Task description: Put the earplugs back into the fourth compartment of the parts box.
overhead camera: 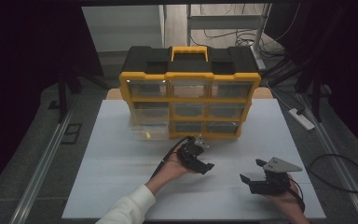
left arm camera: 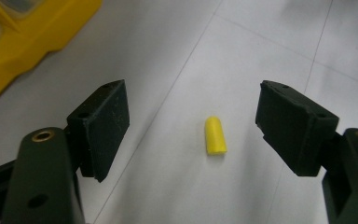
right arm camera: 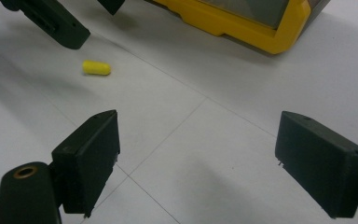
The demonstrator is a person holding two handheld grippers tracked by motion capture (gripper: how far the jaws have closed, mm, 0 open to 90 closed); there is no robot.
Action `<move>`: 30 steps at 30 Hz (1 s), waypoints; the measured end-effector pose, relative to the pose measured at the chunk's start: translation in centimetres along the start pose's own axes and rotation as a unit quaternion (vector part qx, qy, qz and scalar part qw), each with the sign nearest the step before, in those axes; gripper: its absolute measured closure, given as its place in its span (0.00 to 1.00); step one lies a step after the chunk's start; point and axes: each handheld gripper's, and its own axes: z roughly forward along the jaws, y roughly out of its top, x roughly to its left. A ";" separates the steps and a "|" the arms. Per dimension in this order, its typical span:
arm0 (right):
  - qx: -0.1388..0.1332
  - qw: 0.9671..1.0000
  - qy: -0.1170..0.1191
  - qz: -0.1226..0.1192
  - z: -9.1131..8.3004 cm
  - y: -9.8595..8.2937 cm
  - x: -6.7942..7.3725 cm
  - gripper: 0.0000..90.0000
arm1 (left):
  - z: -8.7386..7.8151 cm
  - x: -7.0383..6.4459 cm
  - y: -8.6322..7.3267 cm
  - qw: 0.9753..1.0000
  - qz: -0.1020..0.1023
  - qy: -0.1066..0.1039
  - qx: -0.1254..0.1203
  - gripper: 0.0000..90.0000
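the left hand-held gripper (left arm camera: 191, 130) hovers released over the white table (overhead camera: 121, 186), its jaws spread either side of a yellow plug (left arm camera: 216, 136) lying flat, untouched. the right hand-held gripper (right arm camera: 205, 163) is also released, holding nothing, near the yellow organizer (overhead camera: 190, 93).

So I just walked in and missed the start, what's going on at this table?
A person holds a gripper in each hand. The left gripper, fingers open, hovers over a small yellow foam earplug lying on the white table. The right gripper waits open nearby. A yellow-and-black drawer organiser stands behind, one lower-left drawer pulled out.
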 end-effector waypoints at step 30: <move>0.007 1.000 -0.003 -0.002 0.2 -0.1 0.1 0.16 | 1.9 -1.5 -0.9 0.998 0.043 0.000 0.045 0.83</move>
